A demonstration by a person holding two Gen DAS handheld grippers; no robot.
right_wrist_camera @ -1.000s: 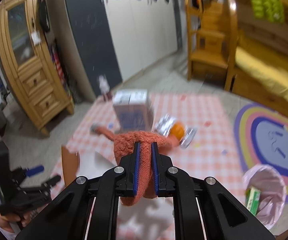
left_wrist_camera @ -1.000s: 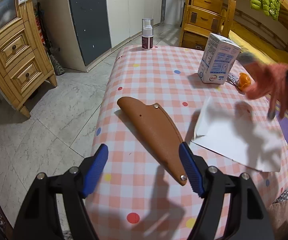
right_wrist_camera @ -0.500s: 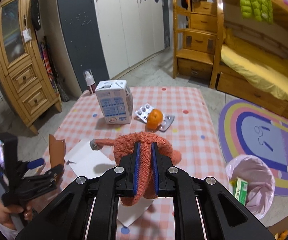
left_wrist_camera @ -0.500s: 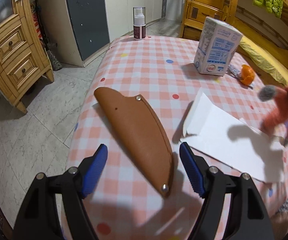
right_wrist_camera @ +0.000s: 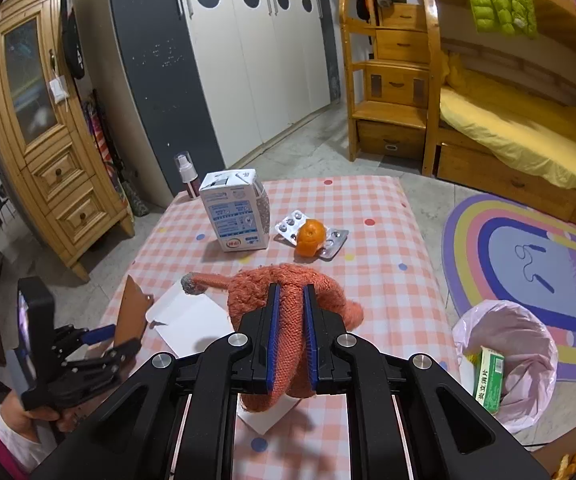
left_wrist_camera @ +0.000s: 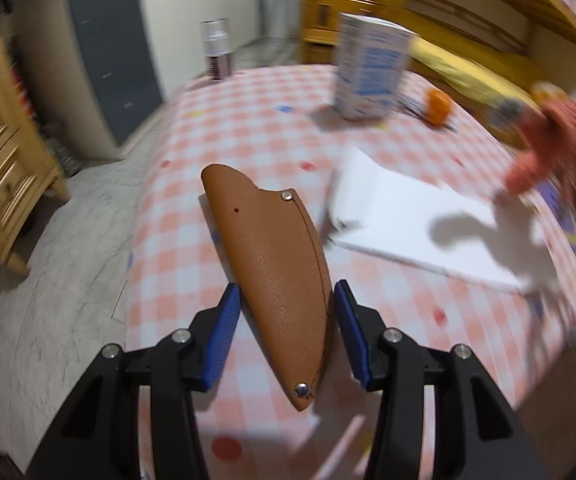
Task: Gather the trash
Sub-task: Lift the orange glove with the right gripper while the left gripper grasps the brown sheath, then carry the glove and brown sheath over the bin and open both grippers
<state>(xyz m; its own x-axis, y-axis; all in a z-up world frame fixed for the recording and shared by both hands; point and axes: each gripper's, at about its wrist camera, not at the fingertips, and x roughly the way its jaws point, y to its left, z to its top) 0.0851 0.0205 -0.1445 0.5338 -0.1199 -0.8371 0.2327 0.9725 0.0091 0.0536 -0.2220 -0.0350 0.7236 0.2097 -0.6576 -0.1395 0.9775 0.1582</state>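
Note:
A brown leather sheath (left_wrist_camera: 272, 276) lies between the blue pads of my left gripper (left_wrist_camera: 286, 320), which is closed to about its width; the sheath looks tilted up off the checked table in the right wrist view (right_wrist_camera: 132, 314). My right gripper (right_wrist_camera: 291, 332) is shut on an orange knitted glove (right_wrist_camera: 284, 300) and holds it above the table; the glove shows blurred at the right of the left wrist view (left_wrist_camera: 547, 152). A pink-lined trash bin (right_wrist_camera: 507, 360) with a green box inside stands on the floor at the right.
On the table stand a milk carton (right_wrist_camera: 236, 212), a spray bottle (right_wrist_camera: 187, 176), an orange (right_wrist_camera: 309, 236) on blister packs, and a white paper sheet (left_wrist_camera: 419, 224). A wooden cabinet is at the left, a bunk bed and a rainbow rug at the right.
My left gripper has moved forward over the sheath and narrowed around it, and the sheath's tip has lifted. My right gripper has risen a little with the glove.

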